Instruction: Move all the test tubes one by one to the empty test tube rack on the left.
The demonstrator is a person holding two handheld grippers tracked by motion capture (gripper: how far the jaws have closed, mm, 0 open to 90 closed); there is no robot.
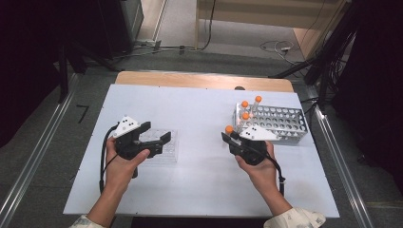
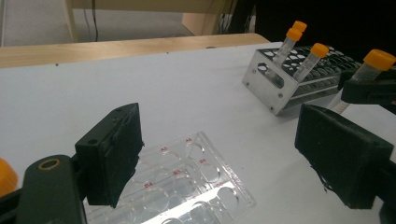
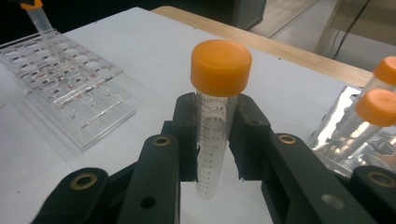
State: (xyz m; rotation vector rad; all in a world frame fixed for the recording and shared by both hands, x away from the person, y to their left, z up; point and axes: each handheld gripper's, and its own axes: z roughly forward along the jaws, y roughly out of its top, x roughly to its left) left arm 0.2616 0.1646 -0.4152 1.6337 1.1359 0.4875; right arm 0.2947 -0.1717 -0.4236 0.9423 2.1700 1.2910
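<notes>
Between the right gripper's (image 3: 212, 140) clenched jaws, an orange-capped tube (image 3: 215, 116), upright, pinched partway down its clear wall only. Could slip or tilt from so narrow a hold on smooth plastic. Just beyond, the metal rack (image 1: 290, 124) with three more tubes (image 1: 245, 115) leaning at odd angles; might knock one when passing close. Farther off, the left gripper (image 1: 158, 136) spread wide, grasping nothing, low over the clear plate (image 2: 187, 186). Could nudge that light plate across the table (image 1: 199, 109).
</notes>
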